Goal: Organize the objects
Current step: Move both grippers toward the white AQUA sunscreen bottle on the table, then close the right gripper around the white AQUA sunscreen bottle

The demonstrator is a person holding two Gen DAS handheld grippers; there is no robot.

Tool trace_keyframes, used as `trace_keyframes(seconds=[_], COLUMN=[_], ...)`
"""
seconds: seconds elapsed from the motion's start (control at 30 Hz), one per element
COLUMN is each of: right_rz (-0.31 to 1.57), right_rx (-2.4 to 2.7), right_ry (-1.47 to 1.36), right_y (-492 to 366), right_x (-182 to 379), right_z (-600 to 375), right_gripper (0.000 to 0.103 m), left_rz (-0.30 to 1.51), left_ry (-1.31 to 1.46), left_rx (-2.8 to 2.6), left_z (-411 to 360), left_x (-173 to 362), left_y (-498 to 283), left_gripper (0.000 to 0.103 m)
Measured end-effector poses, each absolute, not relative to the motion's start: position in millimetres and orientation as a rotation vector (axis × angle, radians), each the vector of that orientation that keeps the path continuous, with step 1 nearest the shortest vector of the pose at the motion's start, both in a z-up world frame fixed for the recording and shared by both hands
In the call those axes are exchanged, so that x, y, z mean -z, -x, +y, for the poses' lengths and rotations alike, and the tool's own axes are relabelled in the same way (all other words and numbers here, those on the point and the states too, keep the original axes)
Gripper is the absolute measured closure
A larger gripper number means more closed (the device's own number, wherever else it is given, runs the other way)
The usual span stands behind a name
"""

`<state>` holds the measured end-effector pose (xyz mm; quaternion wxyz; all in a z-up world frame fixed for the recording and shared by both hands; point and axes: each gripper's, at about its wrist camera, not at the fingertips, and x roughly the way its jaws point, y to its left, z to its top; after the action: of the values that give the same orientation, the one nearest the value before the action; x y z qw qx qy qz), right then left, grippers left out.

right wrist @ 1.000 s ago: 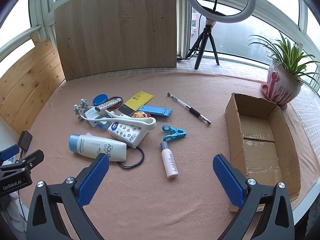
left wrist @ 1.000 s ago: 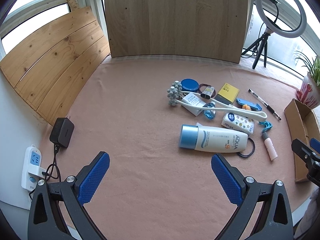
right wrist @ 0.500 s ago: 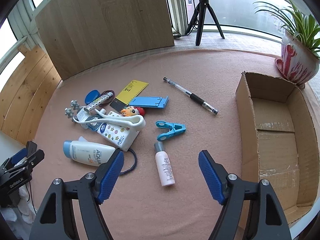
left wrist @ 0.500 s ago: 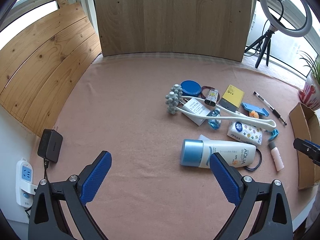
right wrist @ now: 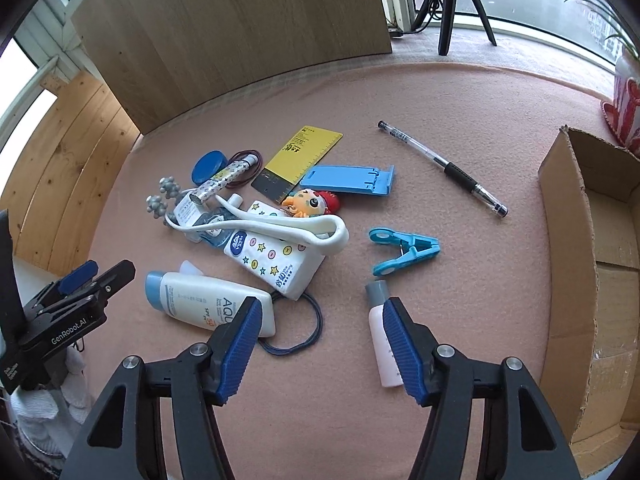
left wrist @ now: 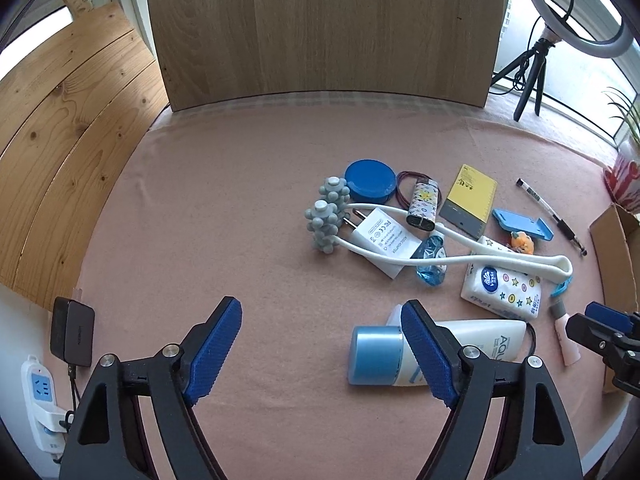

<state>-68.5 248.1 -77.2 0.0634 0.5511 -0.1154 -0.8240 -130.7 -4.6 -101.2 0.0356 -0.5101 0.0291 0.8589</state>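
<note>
A pile of small items lies on the pink cloth: a white AQUA sunscreen tube [left wrist: 436, 350] [right wrist: 208, 304], a tissue pack [left wrist: 502, 290] [right wrist: 276, 258], a white neck massager [left wrist: 400, 236] [right wrist: 264, 226], a small pink bottle [right wrist: 382, 344], a blue clip [right wrist: 402, 250], a pen [right wrist: 442, 168], a blue phone stand [right wrist: 348, 178] and a yellow ruler [right wrist: 300, 160]. A cardboard box [right wrist: 568, 264] stands at the right. My left gripper [left wrist: 320, 352] is open and empty, its right finger over the tube. My right gripper [right wrist: 322, 348] is open and empty, its right finger over the pink bottle.
A wooden board [left wrist: 320, 28] stands at the back and slatted wood [left wrist: 68, 128] at the left. A black charger [left wrist: 72, 332] and a power strip [left wrist: 40, 400] lie at the left edge. A ring light tripod [left wrist: 532, 68] and a red-white plant pot [right wrist: 626, 108] stand at the right.
Both grippers have moved forward and down toward the pile. Both have narrowed their opening a little. The right one now stands over the pink bottle.
</note>
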Motion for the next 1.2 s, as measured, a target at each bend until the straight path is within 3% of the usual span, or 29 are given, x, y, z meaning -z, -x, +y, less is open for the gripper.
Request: trace_keyframes(seconds=[0.17, 0.3, 0.43, 0.57, 0.9, 1.2], right_rz=[-0.350, -0.379, -0.411, -0.444, -0.437, -0.311], right_rx=[2.479, 2.510, 2.540, 2.569, 2.548, 2.443], right_ry=[-1.684, -1.701, -1.710, -1.707, -1.682, -1.635], right_y=[70, 68, 64, 59, 53, 60], right_x=[81, 80, 77, 74, 74, 78], right_z=[246, 257, 273, 286, 282, 242], right_gripper=[0.050, 0.050, 0.050, 0.050, 0.050, 0.050], left_rz=[0.141, 0.200, 0.234, 0.209, 0.170, -0.110], left_ry=[1.545, 1.540, 1.547, 1.578, 1.532, 1.535], left_rx=[-2.547, -2.459, -2.382, -2.291, -2.239, -2.442], left_z=[36, 71, 94, 102, 82, -10], left_x=[108, 117, 129, 143, 146, 112], left_y=[140, 141, 136, 125, 67, 36], left_gripper=[0.027, 0.029, 0.038, 0.039, 0.039, 0.035])
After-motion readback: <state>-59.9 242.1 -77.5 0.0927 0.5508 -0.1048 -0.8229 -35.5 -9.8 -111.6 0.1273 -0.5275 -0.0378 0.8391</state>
